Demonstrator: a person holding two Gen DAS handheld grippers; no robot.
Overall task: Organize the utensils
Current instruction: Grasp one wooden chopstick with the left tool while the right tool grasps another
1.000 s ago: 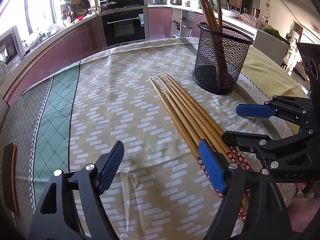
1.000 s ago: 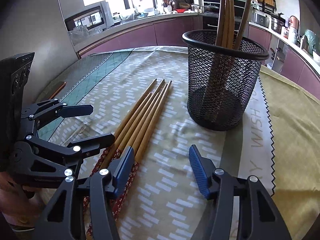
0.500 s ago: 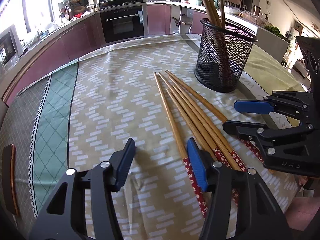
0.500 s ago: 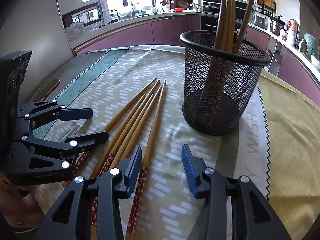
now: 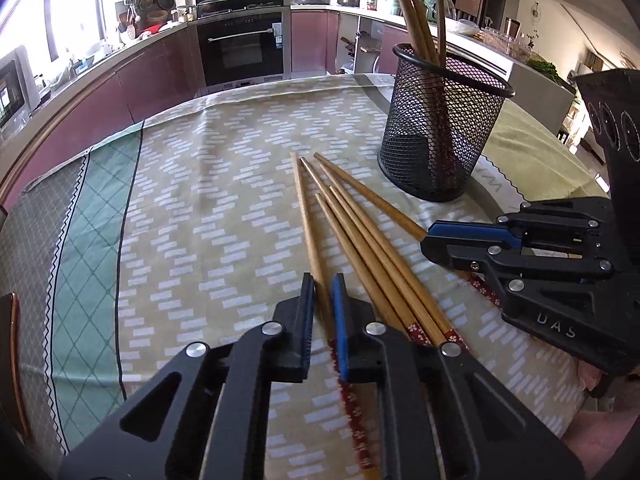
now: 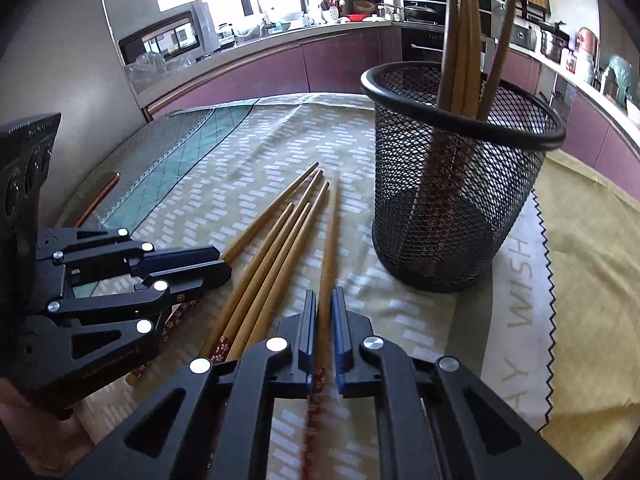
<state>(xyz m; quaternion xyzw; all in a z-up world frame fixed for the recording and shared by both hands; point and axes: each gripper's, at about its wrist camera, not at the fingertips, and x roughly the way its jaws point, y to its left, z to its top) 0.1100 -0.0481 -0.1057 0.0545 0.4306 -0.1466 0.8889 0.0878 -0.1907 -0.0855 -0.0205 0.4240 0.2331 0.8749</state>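
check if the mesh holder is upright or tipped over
Upright: the mesh holder stands on its base on the tablecloth, rim up, with chopsticks inside.

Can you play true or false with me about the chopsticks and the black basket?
1. Each gripper pinches one chopstick. True: left gripper and right gripper are both shut on one.
2. The mesh basket is empty. False: chopsticks stand in it.
3. The basket lies tipped over. False: it stands upright.
4. Loose chopsticks lie on the tablecloth. True.
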